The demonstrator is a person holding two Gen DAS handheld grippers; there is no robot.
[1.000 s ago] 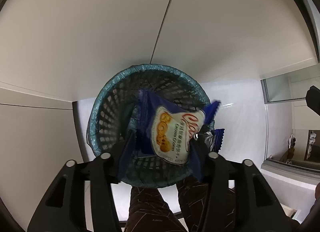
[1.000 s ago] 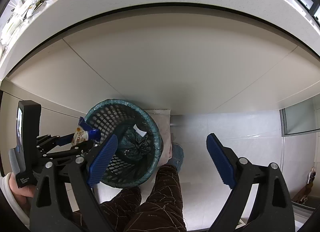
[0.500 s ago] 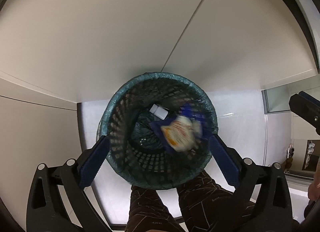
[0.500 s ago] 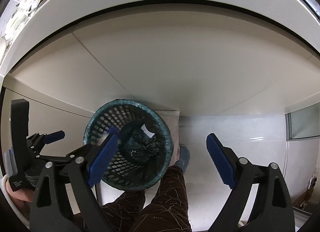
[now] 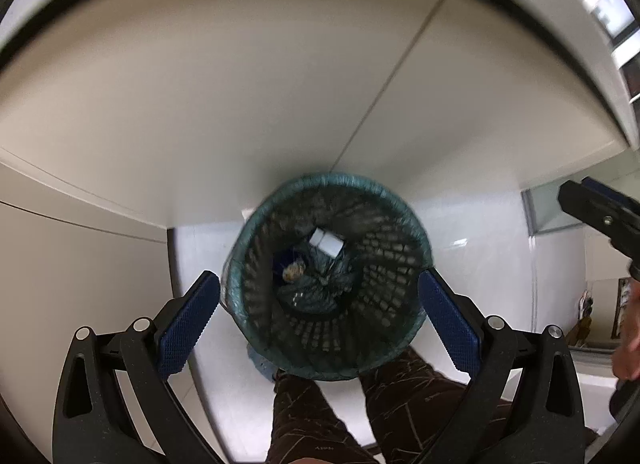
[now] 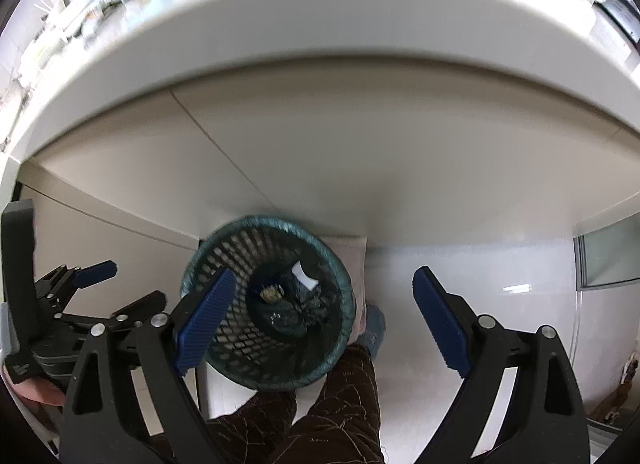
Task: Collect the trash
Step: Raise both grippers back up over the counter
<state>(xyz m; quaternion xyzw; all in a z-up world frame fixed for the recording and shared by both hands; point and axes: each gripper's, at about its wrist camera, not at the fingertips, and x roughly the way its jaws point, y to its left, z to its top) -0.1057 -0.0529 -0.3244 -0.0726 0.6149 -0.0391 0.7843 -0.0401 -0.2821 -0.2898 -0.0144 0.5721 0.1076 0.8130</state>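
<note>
Left wrist view: the left tool hangs above a teal mesh wastebasket lined with a dark bag, its blue pads spread wide. Its jaws have just been opening and nothing sits between them. The snack wrapper lies at the bottom of the basket, toward 9 o'clock from the basket's centre, and a small white box lies just beside it toward 1 o'clock. The basket stands on a pale tiled floor against beige cabinet doors. At 6 o'clock are the person's legs in dark patterned trousers. Part of the right tool shows at 3 o'clock.

Right wrist view: the right tool is open and empty, pads far apart. The wastebasket sits under its left pad, wrapper and white box inside. The left tool shows at 9 o'clock, spread open. A white worktop edge curves across 12 o'clock.
</note>
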